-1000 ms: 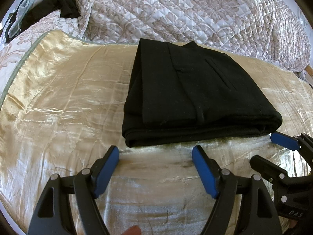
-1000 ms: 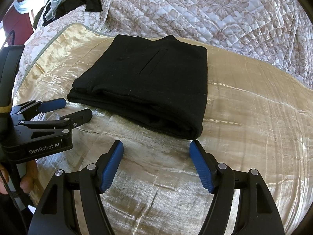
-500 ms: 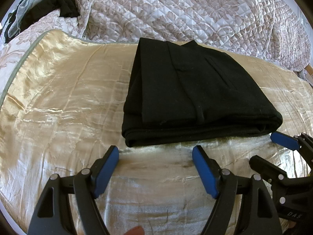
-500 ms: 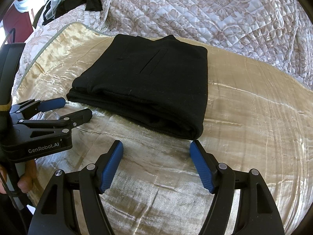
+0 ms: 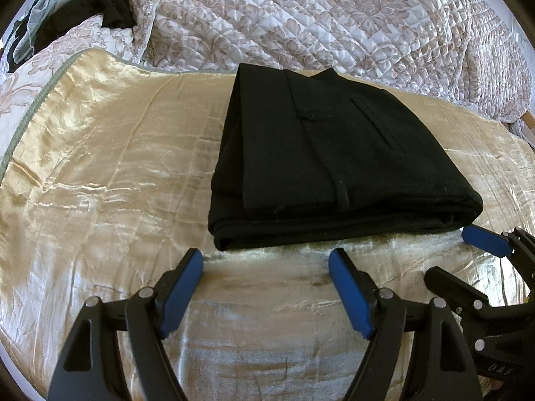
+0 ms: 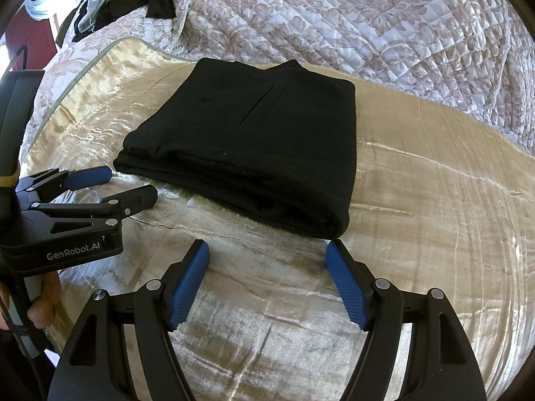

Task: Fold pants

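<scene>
The black pants lie folded into a flat, stacked rectangle on the gold satin cover of the bed. The left tool sits just short of the pants' near edge, jaws spread, gripping nothing. The right tool sits by the pants' near corner, jaws likewise spread and empty. A quilted floral bedspread lies beyond the pants.

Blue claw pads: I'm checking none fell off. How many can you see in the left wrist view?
3. Two on the left claw, one per finger; one on the right claw's far finger. Its other pad faces away, hidden.
</scene>
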### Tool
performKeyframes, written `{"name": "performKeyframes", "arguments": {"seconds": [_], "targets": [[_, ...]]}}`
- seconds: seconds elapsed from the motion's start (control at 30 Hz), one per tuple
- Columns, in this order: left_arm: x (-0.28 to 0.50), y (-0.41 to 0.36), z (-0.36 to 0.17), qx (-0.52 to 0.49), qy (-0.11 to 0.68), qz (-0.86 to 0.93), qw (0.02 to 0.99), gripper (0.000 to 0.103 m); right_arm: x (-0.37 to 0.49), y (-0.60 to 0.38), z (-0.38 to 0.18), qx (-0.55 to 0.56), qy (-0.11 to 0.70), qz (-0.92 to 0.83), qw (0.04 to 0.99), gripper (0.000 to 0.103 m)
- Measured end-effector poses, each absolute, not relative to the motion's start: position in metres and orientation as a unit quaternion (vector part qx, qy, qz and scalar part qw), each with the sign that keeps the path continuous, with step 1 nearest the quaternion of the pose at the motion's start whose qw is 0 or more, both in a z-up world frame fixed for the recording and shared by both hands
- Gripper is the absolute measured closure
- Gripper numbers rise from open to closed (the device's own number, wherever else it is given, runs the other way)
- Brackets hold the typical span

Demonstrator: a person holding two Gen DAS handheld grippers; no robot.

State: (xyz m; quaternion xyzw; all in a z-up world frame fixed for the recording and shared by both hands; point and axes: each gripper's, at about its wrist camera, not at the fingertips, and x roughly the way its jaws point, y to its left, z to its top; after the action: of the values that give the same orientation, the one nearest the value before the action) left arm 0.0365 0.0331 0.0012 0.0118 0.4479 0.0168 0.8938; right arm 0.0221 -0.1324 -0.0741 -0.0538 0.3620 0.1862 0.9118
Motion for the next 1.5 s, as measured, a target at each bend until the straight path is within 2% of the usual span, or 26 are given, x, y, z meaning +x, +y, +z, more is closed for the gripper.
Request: {"name": "performKeyframes", "arguments": {"seconds": [1.5], "targets": [[0.0386,0.0349,0.0001,0.01,0.454,0.006,0.891,0.018,0.0237,-0.1317,-0.0736,-0.058,0.363,0.182,0.912,0.027]]}}
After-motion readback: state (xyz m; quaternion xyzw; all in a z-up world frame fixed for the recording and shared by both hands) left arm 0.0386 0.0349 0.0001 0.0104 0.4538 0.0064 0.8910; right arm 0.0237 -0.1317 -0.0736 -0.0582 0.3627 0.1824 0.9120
